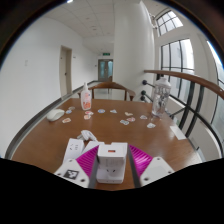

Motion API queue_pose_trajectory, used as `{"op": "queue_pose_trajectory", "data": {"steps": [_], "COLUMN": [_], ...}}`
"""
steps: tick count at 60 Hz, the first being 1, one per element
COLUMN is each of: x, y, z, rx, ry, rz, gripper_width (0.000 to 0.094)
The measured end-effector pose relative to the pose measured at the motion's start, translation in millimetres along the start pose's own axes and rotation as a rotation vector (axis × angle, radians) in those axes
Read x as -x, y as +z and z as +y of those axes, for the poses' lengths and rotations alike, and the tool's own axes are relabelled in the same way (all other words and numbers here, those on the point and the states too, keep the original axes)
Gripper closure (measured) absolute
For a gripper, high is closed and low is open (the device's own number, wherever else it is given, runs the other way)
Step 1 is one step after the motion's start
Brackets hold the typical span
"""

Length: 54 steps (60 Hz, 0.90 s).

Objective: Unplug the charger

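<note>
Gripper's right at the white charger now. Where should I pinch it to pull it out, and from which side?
Grip the white charger on its two flat side faces, coming straight on as now. It already stands between the pink pads, and its boxy shape offers them parallel faces. The gripper looks open, with slight gaps either side.

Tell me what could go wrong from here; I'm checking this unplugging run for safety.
1. The gripper has its fingers around the white charger; whether they press on it is unclear, so a pull may slip.
2. Its cable isn't visible, so the pull direction is a guess.
3. Small cards and a pink bottle sit on the table beyond; a jerk could scatter them.
</note>
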<state>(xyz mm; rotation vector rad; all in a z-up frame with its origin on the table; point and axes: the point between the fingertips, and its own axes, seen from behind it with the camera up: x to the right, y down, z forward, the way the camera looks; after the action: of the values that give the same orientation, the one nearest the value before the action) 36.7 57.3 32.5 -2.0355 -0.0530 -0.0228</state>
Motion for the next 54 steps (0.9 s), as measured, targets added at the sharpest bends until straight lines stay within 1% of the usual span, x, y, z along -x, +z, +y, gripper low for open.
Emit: {"op": "queue_pose_trajectory", "data": {"steps": [1,2,4,8,11,16,22,24,28,30,35,39,42,46,51,54], "x": [4.1,13.1,9.2,9.0,9.6,9.4,10.5,8.9,0.9,-4.1,-12.2,-32.0,-45.1,-58.8,-71.6,-74.2], "y": [2.9,4.5,3.4,2.6,3.5,5.7,2.0,-2.0,-25.9,-41.8,-76.8,-99.2,-105.9,-103.3,-82.2,-68.2], "z": [2.4,0.4,-0.2,-2.7,-3.7,-6.6,-8.5,-14.7,-59.9,-82.7,-126.9,-143.9,-144.0,-125.2,-81.0,-52.0], "rx": [0.008,-0.006,-0.022,-0.061,-0.066,-0.071,-0.083,-0.1,-0.249,-0.304,-0.378,-0.409,-0.408,-0.361,-0.251,-0.167], "ry": [-0.005,0.008,0.036,-0.001,0.008,0.055,0.038,0.058,0.052,0.017,0.019,0.008,-0.012,-0.011,-0.008,-0.001], "rz": [-0.022,-0.047,-0.035,-0.017,-0.018,-0.036,-0.048,-0.049,-0.028,-0.01,-0.007,0.028,0.052,0.069,0.078,0.066], "gripper_width": [0.0479,0.058,0.0588,0.0662,0.0715,0.0744,0.0748,0.0747,0.0748,0.0749,0.0748,0.0748,0.0748,0.0744,0.074,0.0739]}}
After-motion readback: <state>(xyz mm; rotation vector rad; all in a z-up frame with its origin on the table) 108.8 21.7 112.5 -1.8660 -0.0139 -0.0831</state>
